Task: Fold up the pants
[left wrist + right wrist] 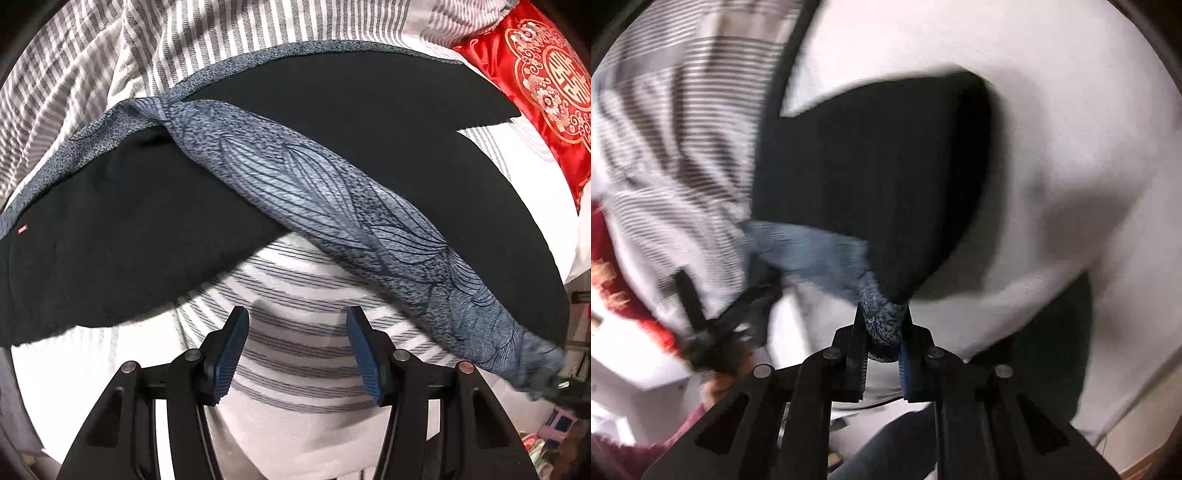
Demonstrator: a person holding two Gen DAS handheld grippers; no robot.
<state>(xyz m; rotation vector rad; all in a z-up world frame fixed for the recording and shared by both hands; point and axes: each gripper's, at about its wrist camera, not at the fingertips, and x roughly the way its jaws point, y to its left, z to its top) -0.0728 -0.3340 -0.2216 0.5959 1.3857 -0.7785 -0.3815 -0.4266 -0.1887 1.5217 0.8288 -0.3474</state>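
Even indoor light, fisheye-curved edges, right wrist view heavily, perhaps motion, blurred

The pants [351,122] are showing plain black, with a speckled blue-grey band crossing them, printed with dark curved leaf lines, plus 1 tiny red tag at the left. The bedsheet [295,354] is showing white with thin grey stripes. The cushion [546,92] at the far right is gleaming red with gold ornament. The pads [231,354] are showing blue.
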